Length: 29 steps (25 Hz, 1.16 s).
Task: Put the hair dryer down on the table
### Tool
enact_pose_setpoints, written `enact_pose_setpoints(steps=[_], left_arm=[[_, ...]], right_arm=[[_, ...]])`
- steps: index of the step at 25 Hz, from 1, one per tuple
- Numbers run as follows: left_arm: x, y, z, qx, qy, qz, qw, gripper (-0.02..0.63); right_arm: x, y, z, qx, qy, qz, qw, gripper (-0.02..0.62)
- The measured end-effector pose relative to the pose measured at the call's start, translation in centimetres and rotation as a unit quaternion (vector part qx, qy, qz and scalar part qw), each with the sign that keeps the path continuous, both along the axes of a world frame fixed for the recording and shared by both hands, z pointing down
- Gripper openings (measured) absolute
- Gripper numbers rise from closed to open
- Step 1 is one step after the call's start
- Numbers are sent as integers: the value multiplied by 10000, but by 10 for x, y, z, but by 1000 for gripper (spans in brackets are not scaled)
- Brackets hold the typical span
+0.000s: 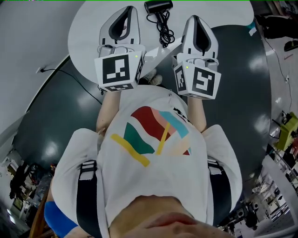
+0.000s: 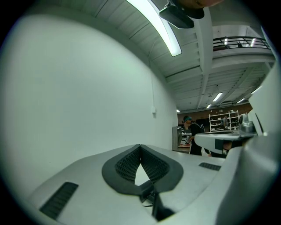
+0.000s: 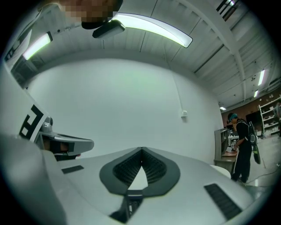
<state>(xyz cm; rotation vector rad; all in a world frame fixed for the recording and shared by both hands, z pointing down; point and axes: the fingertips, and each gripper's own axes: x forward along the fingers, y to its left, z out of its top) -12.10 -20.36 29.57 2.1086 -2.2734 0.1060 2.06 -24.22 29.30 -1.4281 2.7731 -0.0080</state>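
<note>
— Well, from the head view, your hair dryer lies on the white table, its cord bunched just beside it

— Right, and it sits ahead of you, just beyond the gap between your left gripper and your right gripper, touching neither; the left one's marker cube is close to your shirt

— Now your left gripper view: the jaws meet at their tips, with nothing between them, and your right gripper shows at the right

— Agreed; a person stands far off by shelves

— Then your right gripper view: those jaws are pressed together too, empty, pointing at a bare wall

— And your left gripper shows at the left, with the person at the far right
</note>
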Motion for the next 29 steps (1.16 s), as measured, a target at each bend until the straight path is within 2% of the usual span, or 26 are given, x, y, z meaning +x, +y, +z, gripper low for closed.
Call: enact_pose_setpoints(steps=[10,21,29], left_arm=[[4,4,-6,37,-12,-25,10000,15],[8,-5,0,57,-5,15,10000,15],[1,7,-6,53,-8,23,10000,16]], right_arm=[[3,6,8,-97,189,-70,9997,11],[5,-4,16,-151,158,-68,9997,11],[-1,7,12,-215,151,-66,9996,11]])
